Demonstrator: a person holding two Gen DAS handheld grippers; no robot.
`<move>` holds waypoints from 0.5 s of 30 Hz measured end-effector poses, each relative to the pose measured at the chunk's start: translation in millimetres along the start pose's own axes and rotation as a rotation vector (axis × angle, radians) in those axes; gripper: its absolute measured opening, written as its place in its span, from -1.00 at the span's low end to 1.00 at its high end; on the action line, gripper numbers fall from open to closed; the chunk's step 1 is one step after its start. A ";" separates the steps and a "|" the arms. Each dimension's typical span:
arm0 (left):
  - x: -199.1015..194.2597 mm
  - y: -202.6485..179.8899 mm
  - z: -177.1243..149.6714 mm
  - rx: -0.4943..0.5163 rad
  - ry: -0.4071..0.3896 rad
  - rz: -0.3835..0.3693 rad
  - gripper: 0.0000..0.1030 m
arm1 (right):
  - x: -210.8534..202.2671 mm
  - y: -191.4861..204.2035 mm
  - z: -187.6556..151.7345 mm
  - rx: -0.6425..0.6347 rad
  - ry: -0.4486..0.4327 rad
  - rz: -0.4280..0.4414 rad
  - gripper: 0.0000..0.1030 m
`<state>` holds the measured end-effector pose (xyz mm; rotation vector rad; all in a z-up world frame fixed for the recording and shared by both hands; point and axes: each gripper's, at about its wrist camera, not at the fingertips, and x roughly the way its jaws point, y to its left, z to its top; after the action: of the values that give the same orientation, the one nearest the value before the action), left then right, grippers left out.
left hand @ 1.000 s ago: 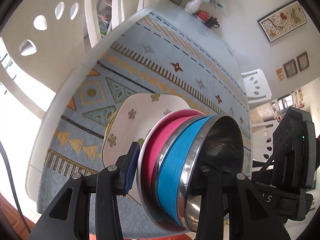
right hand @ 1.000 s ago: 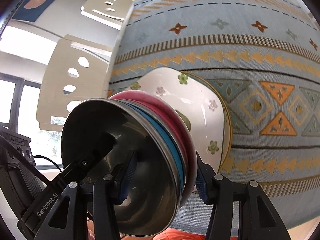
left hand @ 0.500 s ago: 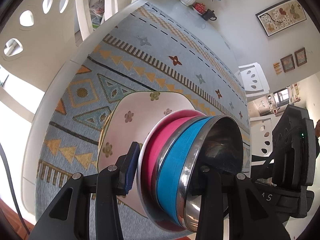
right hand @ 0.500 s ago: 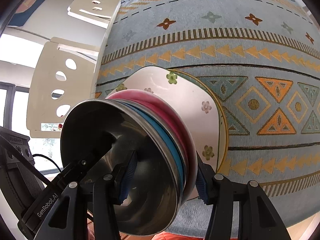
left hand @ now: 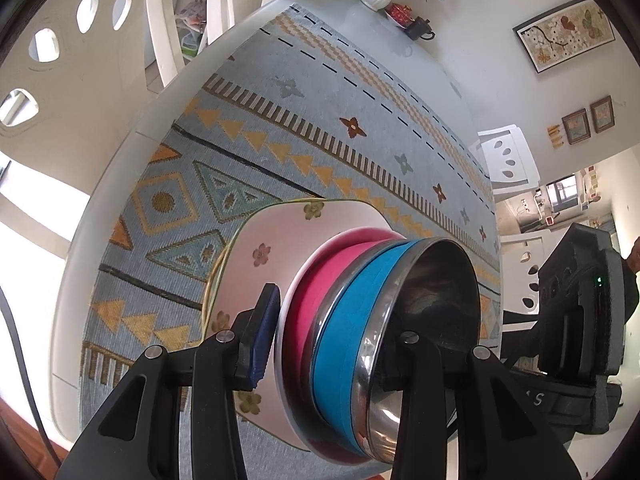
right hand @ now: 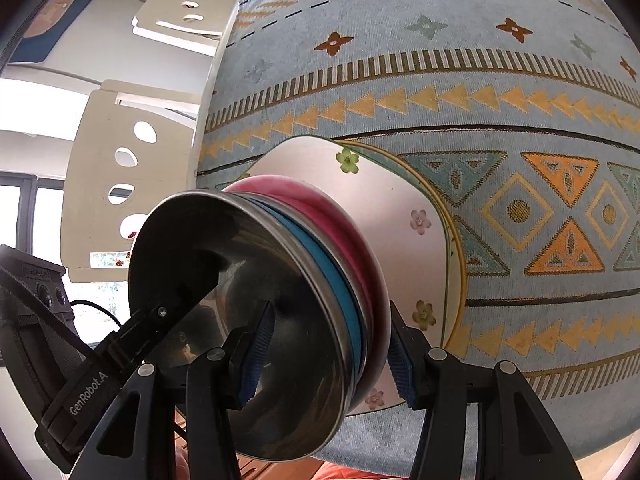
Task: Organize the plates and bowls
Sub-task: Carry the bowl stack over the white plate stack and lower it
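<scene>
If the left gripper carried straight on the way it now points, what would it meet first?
Most likely the floral plate lying on the patterned tablecloth. The left gripper already clamps the nested bowls, so the pink bowl at the stack's base would probably touch the plate first; the remaining gap is unclear.

Both grippers are black plastic. The left gripper (left hand: 332, 344) has thick black fingers (left hand: 256, 344) with blue ridged pads and round silver screws. The right gripper (right hand: 326, 354) looks the same. White letters mark the black body.
</scene>
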<state>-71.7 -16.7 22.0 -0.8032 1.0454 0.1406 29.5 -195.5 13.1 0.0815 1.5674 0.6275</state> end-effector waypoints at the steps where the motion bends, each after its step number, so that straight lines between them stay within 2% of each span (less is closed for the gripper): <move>1: -0.5 0.1 0.8 0.003 0.001 0.004 -0.31 | -1.2 -0.7 0.0 0.001 -0.004 0.009 0.02; 15: -18.8 0.4 9.0 0.014 -0.019 -0.010 -0.26 | -22.4 9.5 -6.3 -0.063 -0.095 -0.027 0.01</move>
<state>-75.3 -5.6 39.3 -0.7926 1.0233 0.1326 23.2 -199.0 37.2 0.0426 1.4544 0.6425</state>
